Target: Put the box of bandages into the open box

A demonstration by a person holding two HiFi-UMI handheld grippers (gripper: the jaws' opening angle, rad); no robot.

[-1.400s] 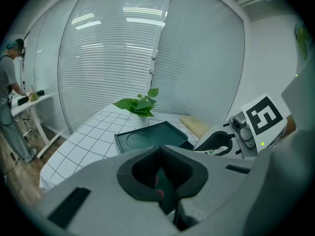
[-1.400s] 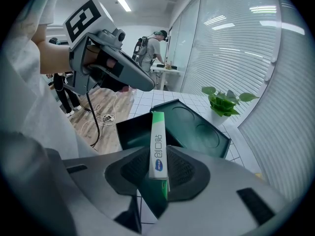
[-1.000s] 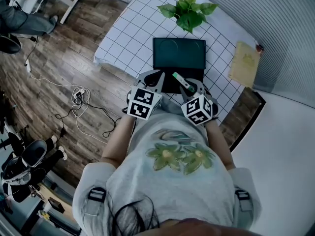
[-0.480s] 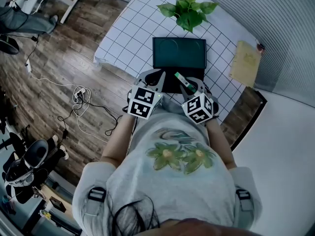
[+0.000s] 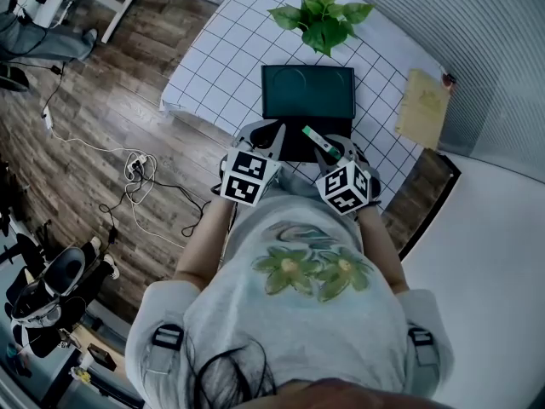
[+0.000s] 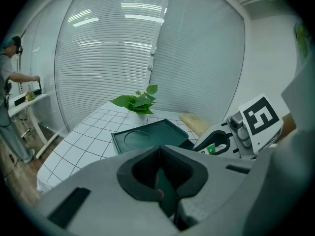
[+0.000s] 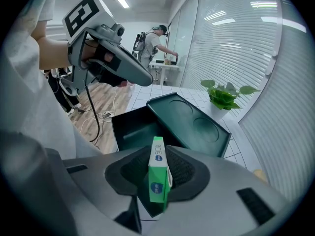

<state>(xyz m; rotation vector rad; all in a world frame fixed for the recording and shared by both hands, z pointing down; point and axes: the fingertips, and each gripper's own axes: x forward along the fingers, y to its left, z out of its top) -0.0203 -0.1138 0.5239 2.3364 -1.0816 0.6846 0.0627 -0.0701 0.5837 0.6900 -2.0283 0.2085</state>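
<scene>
My right gripper is shut on the bandage box, a slim green and white carton standing upright between the pads. It hangs over the near edge of the dark green open box, whose hollow lies just ahead. The flipped-back lid lies flat behind the hollow on the grid cloth. My left gripper hovers beside it at the box's near left corner, jaws shut with nothing between them.
A potted green plant stands at the table's far end. A tan packet lies at the right edge. The table ends just in front of me; cables trail on the wooden floor to the left. A person works far behind.
</scene>
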